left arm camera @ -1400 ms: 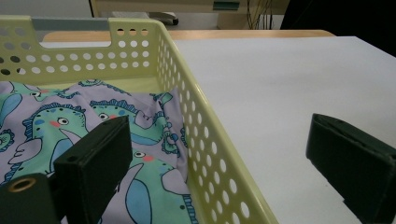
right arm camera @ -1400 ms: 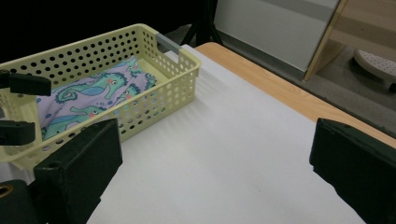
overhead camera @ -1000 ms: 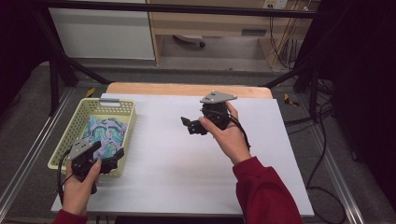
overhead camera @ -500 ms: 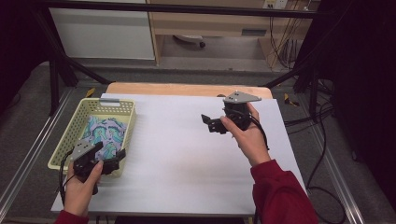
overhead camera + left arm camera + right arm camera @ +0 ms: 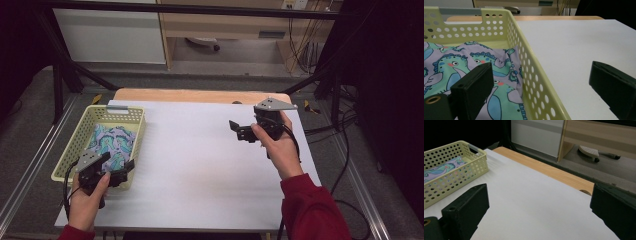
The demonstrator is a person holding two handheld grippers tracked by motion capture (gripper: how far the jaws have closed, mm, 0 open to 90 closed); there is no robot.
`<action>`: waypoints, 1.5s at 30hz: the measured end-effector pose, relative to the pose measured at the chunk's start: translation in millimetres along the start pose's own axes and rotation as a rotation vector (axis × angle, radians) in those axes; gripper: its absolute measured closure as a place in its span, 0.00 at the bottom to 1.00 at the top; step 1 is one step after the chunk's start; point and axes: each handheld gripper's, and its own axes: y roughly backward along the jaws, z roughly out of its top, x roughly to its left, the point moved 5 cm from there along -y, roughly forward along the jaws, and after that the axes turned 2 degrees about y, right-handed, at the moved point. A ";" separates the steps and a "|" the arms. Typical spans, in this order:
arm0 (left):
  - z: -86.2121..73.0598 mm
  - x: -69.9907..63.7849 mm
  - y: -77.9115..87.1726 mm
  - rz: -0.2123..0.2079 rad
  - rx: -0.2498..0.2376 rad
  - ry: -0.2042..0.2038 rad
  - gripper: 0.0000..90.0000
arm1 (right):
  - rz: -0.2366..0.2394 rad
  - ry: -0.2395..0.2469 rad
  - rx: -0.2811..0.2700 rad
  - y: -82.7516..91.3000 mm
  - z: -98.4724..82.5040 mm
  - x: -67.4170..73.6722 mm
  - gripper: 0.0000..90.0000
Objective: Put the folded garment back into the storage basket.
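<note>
White table (image 5: pixel 200 165) with bare wooden strip (image 5: pixel 200 96) at far edge, grey floor (image 5: pixel 240 70) beyond, white cabinet panel (image 5: pixel 110 37), wooden furniture (image 5: pixel 225 22), cables (image 5: pixel 300 45) far right.

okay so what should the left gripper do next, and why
Probably shift the left gripper left and down into the basket onto the cloth. Its open jaws straddle the basket's right wall, one above the cloth, one over the table, gripping nothing.
</note>
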 end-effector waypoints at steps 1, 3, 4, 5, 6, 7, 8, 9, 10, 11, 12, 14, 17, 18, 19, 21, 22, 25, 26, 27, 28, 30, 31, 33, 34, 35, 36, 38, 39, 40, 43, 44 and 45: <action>-0.1 -0.2 -0.1 -0.002 0.002 -0.001 0.06 | -0.004 -0.001 0.000 0.5 -0.4 -1.5 0.03; -0.2 -0.2 -0.2 -0.002 0.002 -0.001 0.06 | -0.007 -0.002 -0.001 1.2 -1.0 -3.9 0.03; -0.2 -0.2 -0.3 -0.003 0.003 -0.001 0.06 | -0.011 -0.004 0.000 1.8 -1.2 -5.0 0.03; -0.4 0.0 -0.3 -0.003 0.004 -0.001 0.06 | -0.011 -0.007 0.000 2.6 -1.2 -5.9 0.03; -0.3 0.1 -0.4 -0.002 0.002 0.003 0.06 | -0.014 -0.007 -0.004 3.1 -1.2 -7.1 0.03; -0.3 0.2 -0.6 -0.002 0.000 0.005 0.06 | -0.014 -0.009 -0.003 3.8 -1.3 -8.2 0.03; -0.4 0.5 -0.6 -0.001 0.001 0.004 0.06 | -0.019 -0.014 -0.006 4.1 -1.3 -9.1 0.03; -0.6 0.8 -0.7 -0.001 0.003 0.003 0.06 | -0.019 -0.012 -0.006 4.3 -1.6 -10.4 0.03; -0.7 1.0 -0.8 -0.001 0.004 0.003 0.06 | -0.020 -0.013 -0.008 4.1 -1.9 -11.6 0.03; -0.7 1.3 -0.7 -0.001 0.004 0.002 0.06 | -0.022 -0.016 -0.007 4.1 -2.3 -12.9 0.03; -0.8 1.7 -0.5 -0.002 0.006 0.001 0.06 | -0.024 -0.016 -0.006 4.3 -2.9 -14.3 0.03; -0.6 2.3 -0.3 -0.001 0.003 0.007 0.06 | -0.029 -0.018 -0.008 5.6 -4.1 -16.8 0.03; -0.6 2.9 -0.3 -0.001 0.003 0.008 0.06 | -0.036 -0.024 -0.014 9.4 -6.5 -22.1 0.03; -0.6 2.7 -0.3 -0.004 0.004 0.006 0.06 | -0.039 -0.030 -0.017 11.0 -7.5 -24.2 0.03; -0.3 2.8 0.1 -0.008 0.006 0.001 0.07 | -0.041 -0.035 -0.018 12.8 -8.7 -26.6 0.03; 0.4 3.6 1.7 -0.004 -0.002 -0.001 0.07 | -0.044 -0.046 -0.019 17.0 -11.6 -31.5 0.03; 0.6 4.0 2.2 -0.004 -0.005 0.001 0.07 | -0.051 -0.051 -0.024 19.2 -13.1 -34.2 0.03; -1.2 4.1 2.9 -0.008 -0.002 0.000 0.07 | -0.067 -0.067 -0.028 26.4 -18.7 -42.8 0.03; -1.9 4.4 4.0 -0.009 0.001 -0.003 0.07 | -0.072 -0.073 -0.030 28.8 -20.8 -45.6 0.03; -2.3 4.3 5.1 -0.009 -0.004 0.000 0.07 | -0.077 -0.074 -0.030 31.2 -22.9 -48.7 0.03; -2.5 4.7 6.3 -0.009 -0.007 -0.002 0.07 | -0.084 -0.080 -0.032 33.7 -25.0 -51.4 0.03; -3.2 5.1 8.2 -0.016 -0.008 -0.003 0.07 | -0.090 -0.090 -0.034 38.5 -29.3 -56.1 0.03; -3.5 5.3 8.4 -0.017 -0.009 -0.003 0.07 | -0.095 -0.092 -0.034 40.7 -31.5 -58.2 0.03; -3.6 5.5 8.1 -0.018 -0.009 -0.001 0.07 | -0.103 -0.098 -0.035 44.6 -35.5 -61.5 0.03; -3.5 5.5 8.0 -0.018 -0.010 0.000 0.07 | -0.106 -0.100 -0.035 46.3 -37.5 -62.9 0.03; -3.6 5.5 8.0 -0.018 -0.010 0.000 0.07 | -0.109 -0.103 -0.035 47.7 -39.2 -63.9 0.03; -3.6 5.5 8.1 -0.019 -0.010 0.000 0.07 | -0.111 -0.104 -0.035 49.2 -40.9 -64.9 0.03; -3.5 5.7 8.3 -0.019 -0.011 0.000 0.07 | -0.115 -0.109 -0.038 51.5 -43.8 -66.8 0.03; -3.5 5.9 8.4 -0.018 -0.012 0.000 0.07 | -0.117 -0.107 -0.037 52.6 -45.3 -67.8 0.03; -3.5 5.9 8.4 -0.018 -0.012 0.000 0.07 | -0.119 -0.112 -0.037 53.4 -46.7 -68.2 0.03; -3.8 6.0 8.1 -0.018 -0.012 0.001 0.07 | -0.124 -0.111 -0.032 55.9 -51.2 -70.2 0.03; -3.9 6.0 8.0 -0.018 -0.012 0.001 0.07 | -0.126 -0.114 -0.032 56.7 -52.7 -70.6 0.03; -3.9 6.0 8.0 -0.018 -0.012 0.001 0.07 | -0.127 -0.118 -0.030 57.5 -54.3 -71.0 0.03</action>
